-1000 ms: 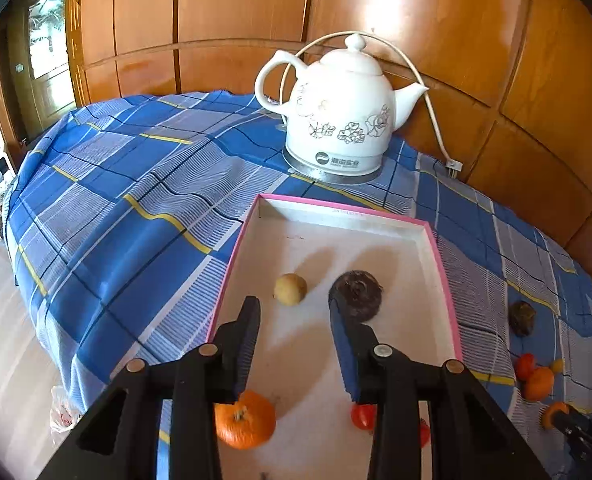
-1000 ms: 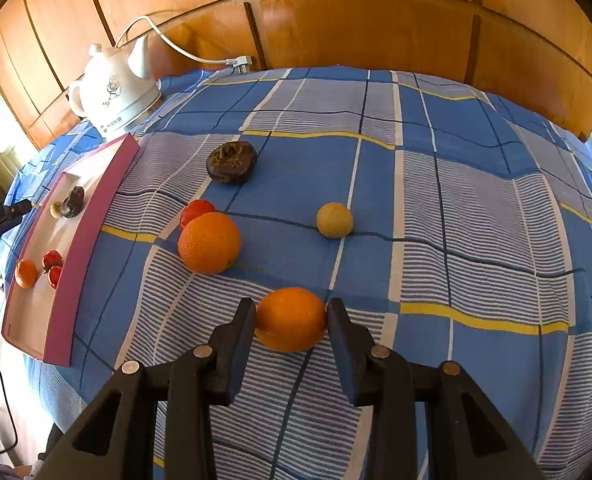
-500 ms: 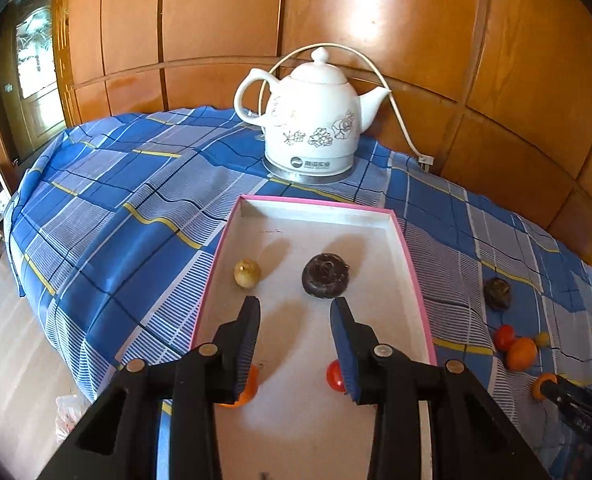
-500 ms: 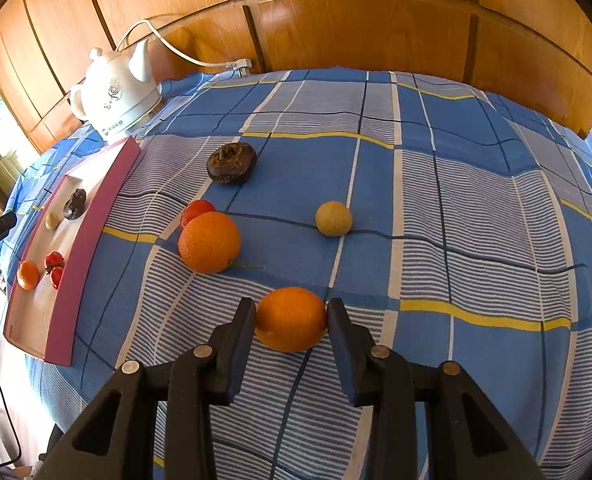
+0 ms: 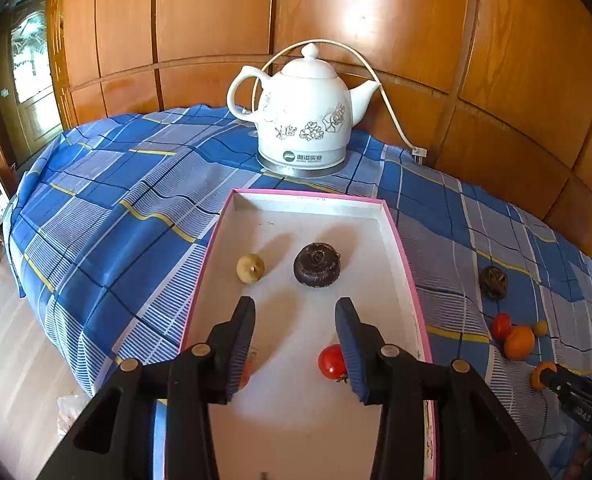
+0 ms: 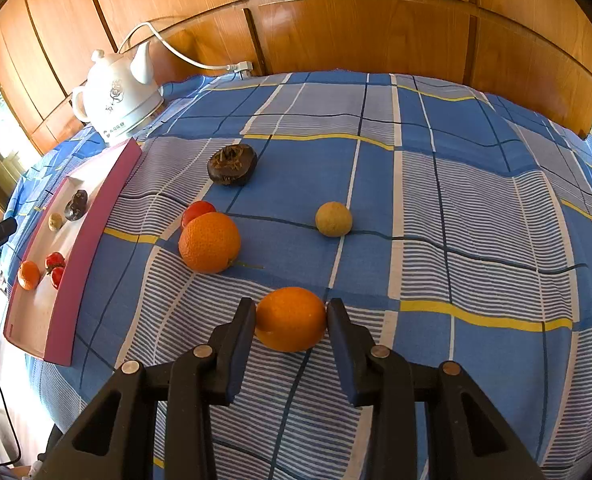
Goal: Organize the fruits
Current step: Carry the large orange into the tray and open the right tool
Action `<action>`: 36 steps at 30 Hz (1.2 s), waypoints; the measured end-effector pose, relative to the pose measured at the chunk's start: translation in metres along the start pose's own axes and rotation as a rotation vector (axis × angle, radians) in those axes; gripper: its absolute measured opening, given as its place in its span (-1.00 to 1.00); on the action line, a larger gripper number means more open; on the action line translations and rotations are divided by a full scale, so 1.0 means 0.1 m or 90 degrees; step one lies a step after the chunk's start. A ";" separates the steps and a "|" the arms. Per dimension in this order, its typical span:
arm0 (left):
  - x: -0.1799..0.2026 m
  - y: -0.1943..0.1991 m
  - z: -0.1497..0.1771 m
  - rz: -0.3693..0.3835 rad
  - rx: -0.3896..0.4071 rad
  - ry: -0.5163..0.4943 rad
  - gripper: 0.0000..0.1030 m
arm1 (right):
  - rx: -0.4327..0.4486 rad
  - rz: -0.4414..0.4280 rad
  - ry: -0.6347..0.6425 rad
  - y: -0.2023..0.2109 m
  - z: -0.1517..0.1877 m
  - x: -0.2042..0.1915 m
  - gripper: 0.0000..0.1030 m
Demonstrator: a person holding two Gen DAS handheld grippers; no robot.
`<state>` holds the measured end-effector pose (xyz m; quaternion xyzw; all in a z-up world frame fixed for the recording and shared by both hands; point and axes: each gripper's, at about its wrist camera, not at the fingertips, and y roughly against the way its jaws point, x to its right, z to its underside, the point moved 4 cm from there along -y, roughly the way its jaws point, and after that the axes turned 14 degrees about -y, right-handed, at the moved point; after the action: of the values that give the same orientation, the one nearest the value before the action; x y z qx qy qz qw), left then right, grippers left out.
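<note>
The right gripper (image 6: 291, 308) has its jaws clamped on an orange (image 6: 291, 319), one pad on each side; the orange sits on the blue checked cloth (image 6: 476, 200) that covers the bench; a bigger orange (image 6: 209, 242) lies near it on the cloth, touching a red tomato (image 6: 197, 211) behind it; a small yellow fruit (image 6: 333, 219) lies apart to the right, and a dark brown fruit (image 6: 232, 163) lies farther back.

The left gripper (image 5: 295, 308) hangs over the pink-edged tray (image 5: 410, 280); its jaws are apart and opening, with nothing between them; a red tomato (image 5: 330, 362) lies in the tray just beside the right jaw; a bit of an orange fruit (image 5: 243, 376) peeks out behind the left jaw; farther up the tray lie a small yellow fruit (image 5: 250, 268) and a dark brown fruit (image 5: 316, 265), side by side but not touching; a white kettle (image 5: 306, 120) stands on the cloth behind the tray, by the wooden wall (image 5: 215, 20).
</note>
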<state>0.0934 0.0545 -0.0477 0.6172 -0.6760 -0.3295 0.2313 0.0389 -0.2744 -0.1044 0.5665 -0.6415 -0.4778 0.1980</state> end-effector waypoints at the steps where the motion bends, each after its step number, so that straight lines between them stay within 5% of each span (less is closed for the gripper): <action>1: 0.00 0.00 0.01 0.000 -0.001 -0.001 -0.17 | 0.001 0.000 0.000 0.00 0.00 0.00 -0.28; 25: -0.11 0.02 0.18 -0.029 -0.004 -0.008 -0.17 | 0.030 -0.009 -0.018 0.13 -0.06 0.03 -0.30; 36: -0.17 0.07 0.17 -0.032 0.002 0.002 -0.17 | 0.006 -0.093 0.092 0.20 -0.08 -0.73 -0.30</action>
<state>0.0786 0.0744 -0.0525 0.6351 -0.6601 -0.3332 0.2233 0.0553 -0.2124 -0.0633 0.6456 -0.5847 -0.4461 0.2056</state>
